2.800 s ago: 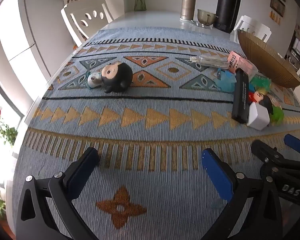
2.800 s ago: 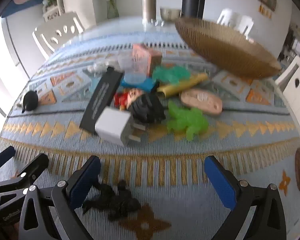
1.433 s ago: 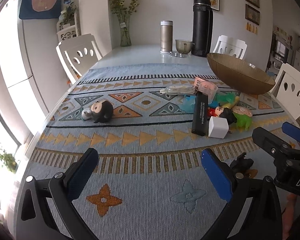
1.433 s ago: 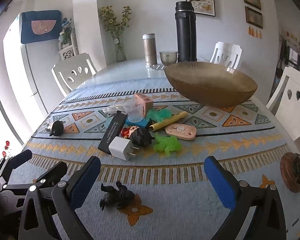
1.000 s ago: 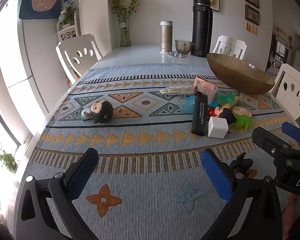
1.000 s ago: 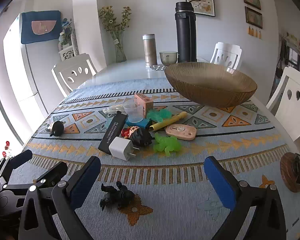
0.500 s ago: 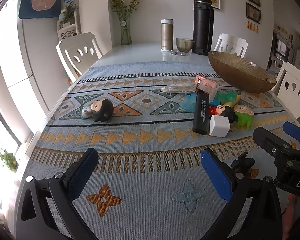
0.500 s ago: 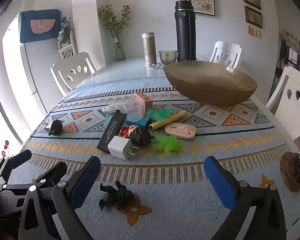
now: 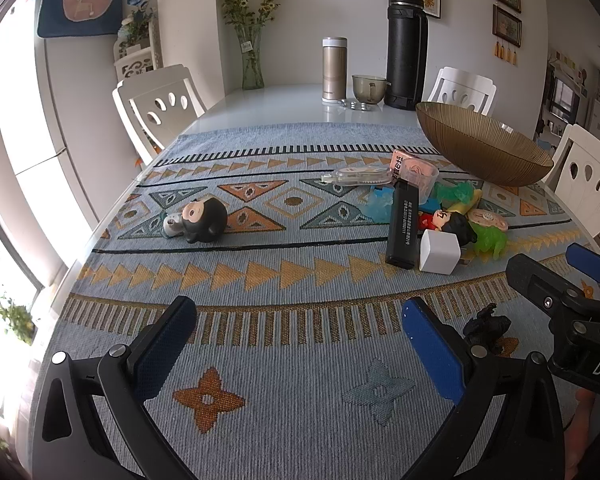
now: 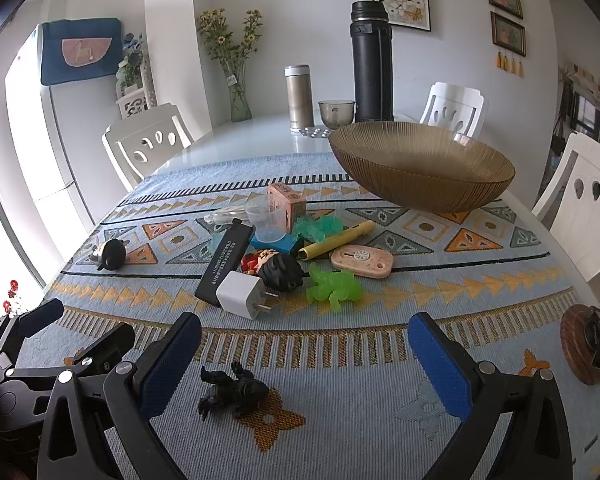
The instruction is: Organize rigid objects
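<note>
A heap of small objects lies mid-cloth: a black box [image 10: 225, 266], a white charger [image 10: 242, 294], a black-haired figure [image 10: 278, 270], a green frog [image 10: 333, 286], a yellow marker [image 10: 337, 240], a pink oval [image 10: 361, 262] and a pink carton [image 10: 288, 203]. A brown ribbed bowl [image 10: 420, 164] stands behind them. A black monkey toy [image 9: 203, 219] lies apart at the left. A small black figurine [image 10: 233, 392] lies near my right gripper [image 10: 304, 364], which is open and empty. My left gripper [image 9: 300, 346] is open and empty over bare cloth.
A patterned blue cloth [image 9: 292, 272] covers the table. At the far end stand a black thermos [image 10: 371, 68], a steel flask [image 10: 299, 96], a glass cup [image 10: 337, 113] and a vase [image 10: 236, 92]. White chairs surround the table. A wooden disc [image 10: 578, 344] sits at the right edge.
Both grippers have pulled back and up from the cloth since 2.8 s ago, so the whole table shows. Over the last second the views barely shift. No object has moved.
</note>
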The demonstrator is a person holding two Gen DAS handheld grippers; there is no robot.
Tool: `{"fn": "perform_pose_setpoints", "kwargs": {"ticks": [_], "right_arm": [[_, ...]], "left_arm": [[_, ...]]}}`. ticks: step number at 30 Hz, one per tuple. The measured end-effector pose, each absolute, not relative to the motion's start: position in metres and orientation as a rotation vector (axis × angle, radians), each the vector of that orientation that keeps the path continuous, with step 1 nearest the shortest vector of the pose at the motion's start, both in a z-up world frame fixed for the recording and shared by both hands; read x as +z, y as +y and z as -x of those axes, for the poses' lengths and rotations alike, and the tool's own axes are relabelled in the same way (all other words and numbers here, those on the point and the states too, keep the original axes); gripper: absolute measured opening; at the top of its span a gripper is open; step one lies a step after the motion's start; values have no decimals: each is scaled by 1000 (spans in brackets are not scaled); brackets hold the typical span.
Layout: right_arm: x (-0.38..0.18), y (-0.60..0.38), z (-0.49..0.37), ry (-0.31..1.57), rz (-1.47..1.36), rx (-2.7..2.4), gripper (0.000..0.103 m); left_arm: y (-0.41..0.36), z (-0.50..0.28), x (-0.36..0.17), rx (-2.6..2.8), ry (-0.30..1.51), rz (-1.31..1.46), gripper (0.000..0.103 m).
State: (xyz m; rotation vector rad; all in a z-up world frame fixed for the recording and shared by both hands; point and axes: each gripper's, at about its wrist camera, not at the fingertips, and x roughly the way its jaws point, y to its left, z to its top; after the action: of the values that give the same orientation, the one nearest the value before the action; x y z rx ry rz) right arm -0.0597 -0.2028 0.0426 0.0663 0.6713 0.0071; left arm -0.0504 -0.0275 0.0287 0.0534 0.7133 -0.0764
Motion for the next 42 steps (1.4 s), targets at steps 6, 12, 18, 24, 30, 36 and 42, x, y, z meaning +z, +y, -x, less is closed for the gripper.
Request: {"fn": "perform_pose_setpoints", "kwargs": {"ticks": [6, 12, 18, 24, 30, 36, 42], "right_arm": [[43, -203, 60, 672, -69, 8, 103], [42, -203, 59, 674, -70, 10, 103], [42, -202, 59, 678, -72, 12, 103], [43, -229, 66, 709, -155, 10, 103], [34, -282, 60, 835, -245, -7, 103], [35, -288, 11, 1009, -114, -60, 103], [12, -285, -30, 1078, 45, 1, 78]], "left_arm": [[-27, 50, 29, -77, 713, -51, 102], [-27, 50, 30, -76, 711, -50, 102], [-27, 50, 29, -76, 711, -50, 102], [-5, 53, 37, -130, 744, 11, 102], [53, 39, 45, -139, 803, 80, 102], [87, 3, 45, -225, 895, 107, 102], [89, -43, 27, -250, 990, 60, 102]]}}
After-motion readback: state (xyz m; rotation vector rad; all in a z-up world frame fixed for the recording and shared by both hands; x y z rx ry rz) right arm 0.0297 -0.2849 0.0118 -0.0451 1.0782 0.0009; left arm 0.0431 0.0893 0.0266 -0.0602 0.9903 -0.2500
